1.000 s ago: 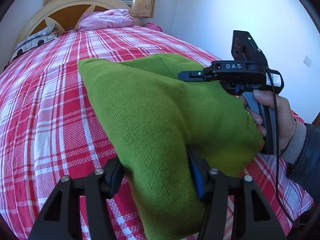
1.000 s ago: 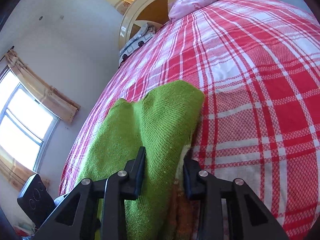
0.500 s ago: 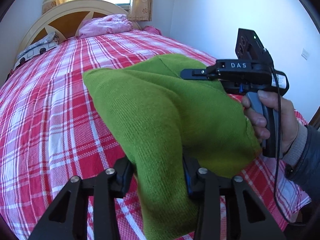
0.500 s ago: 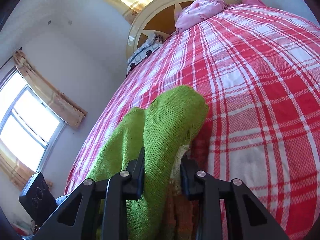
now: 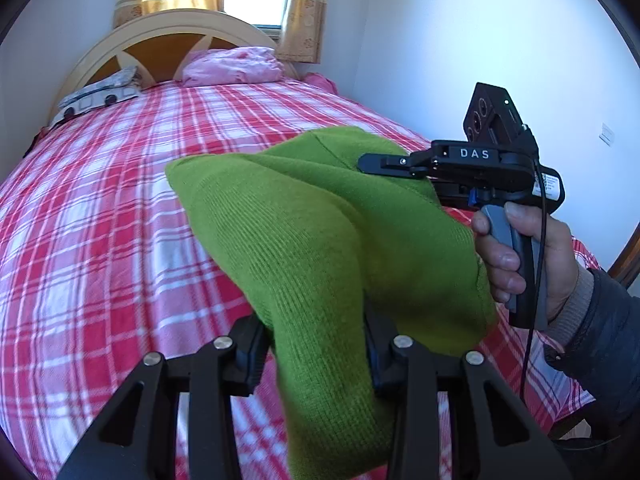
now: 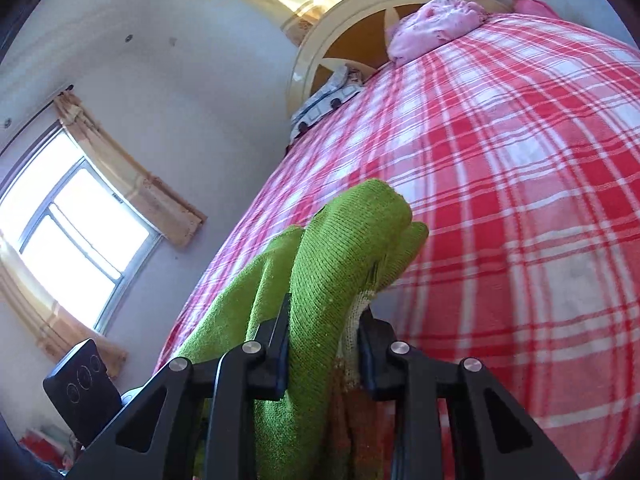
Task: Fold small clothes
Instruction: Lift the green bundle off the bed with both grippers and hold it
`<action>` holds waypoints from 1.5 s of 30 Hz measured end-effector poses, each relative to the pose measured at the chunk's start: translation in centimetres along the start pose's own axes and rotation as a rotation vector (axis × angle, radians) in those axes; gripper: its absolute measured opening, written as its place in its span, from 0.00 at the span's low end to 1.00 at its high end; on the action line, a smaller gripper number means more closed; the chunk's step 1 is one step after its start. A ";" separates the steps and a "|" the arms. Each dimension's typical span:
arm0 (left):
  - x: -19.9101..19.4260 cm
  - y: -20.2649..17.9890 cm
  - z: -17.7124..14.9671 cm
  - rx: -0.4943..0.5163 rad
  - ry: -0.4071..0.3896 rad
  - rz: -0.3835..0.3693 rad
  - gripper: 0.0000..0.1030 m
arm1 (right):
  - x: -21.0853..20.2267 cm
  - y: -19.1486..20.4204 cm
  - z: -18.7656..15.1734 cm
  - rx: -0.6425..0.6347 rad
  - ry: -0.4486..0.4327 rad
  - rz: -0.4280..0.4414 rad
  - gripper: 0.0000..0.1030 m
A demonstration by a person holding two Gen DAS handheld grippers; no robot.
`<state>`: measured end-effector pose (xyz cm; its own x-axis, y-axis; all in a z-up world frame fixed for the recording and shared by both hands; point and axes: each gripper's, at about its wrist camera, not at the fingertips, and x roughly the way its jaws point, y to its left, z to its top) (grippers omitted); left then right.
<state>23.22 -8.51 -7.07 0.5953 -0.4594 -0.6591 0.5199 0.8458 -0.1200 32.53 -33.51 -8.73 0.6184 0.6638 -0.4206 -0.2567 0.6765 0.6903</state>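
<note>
A green knitted garment (image 5: pixel 320 248) hangs in the air above the red plaid bed (image 5: pixel 120 208), held at two places. My left gripper (image 5: pixel 316 344) is shut on its near edge, the cloth bunched between the jaws. My right gripper (image 6: pixel 324 332) is shut on another part of the garment (image 6: pixel 344 248), with a pale inner layer showing beside the right finger. In the left wrist view the right gripper's body (image 5: pixel 472 164) sits at the garment's far right side, held by a hand. The garment's lower part is hidden below both views.
The bed's cream headboard (image 5: pixel 168 36) stands at the far end with a pink pillow (image 5: pixel 232 66) and a patterned pillow (image 5: pixel 100 92). A white wall (image 5: pixel 480 40) runs along the right side. Curtained windows (image 6: pixel 80 232) are on the left wall.
Both grippers have lifted the garment higher off the bed. The cloth has drawn into a tighter, more bunched fold between them. Both grips are unchanged.
</note>
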 end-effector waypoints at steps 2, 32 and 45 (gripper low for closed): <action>-0.7 0.7 -0.3 -0.010 -0.005 0.008 0.39 | 0.8 1.1 -0.5 -0.006 0.011 0.018 0.27; -10.5 11.1 -7.8 -0.160 -0.068 0.207 0.39 | 15.8 14.0 -5.1 -0.062 0.207 0.238 0.27; -12.3 14.5 -10.9 -0.224 -0.054 0.268 0.39 | 21.9 17.6 -7.9 -0.092 0.305 0.257 0.27</action>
<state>16.72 12.35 -8.77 0.7270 -0.2214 -0.6500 0.1971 0.9740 -0.1113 35.63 -4.53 -10.46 0.2807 0.8696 -0.4062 -0.4479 0.4930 0.7459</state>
